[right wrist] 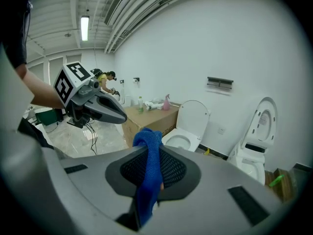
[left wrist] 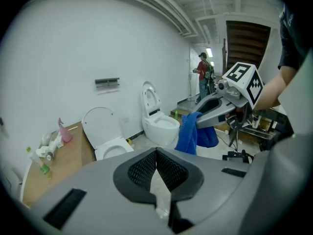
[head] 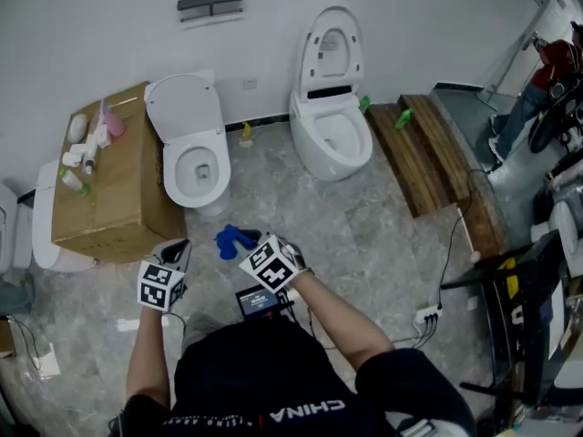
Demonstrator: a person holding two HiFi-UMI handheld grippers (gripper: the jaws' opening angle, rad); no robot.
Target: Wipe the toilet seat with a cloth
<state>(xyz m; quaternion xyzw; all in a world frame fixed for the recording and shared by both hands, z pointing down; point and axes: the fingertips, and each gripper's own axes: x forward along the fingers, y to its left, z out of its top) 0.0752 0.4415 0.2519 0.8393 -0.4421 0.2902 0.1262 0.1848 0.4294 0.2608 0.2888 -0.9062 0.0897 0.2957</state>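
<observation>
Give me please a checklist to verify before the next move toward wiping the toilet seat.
1. Blue cloth gripped by right gripper: ok, jaws shut on it.
2. Left gripper empty: ok, jaws together on nothing.
3. Lid of the toilet beside the cardboard box raised, seat exposed: ok.
4. Cloth on the seat: not ok, it is apart, above the floor.
5. Where the seat is dirty: cannot tell.

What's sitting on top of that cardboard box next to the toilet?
A pink bottle and a few small white bottles, clustered at one end of the cardboard box. Their labels are too small to read, and the closed box hides whatever is inside.
</observation>
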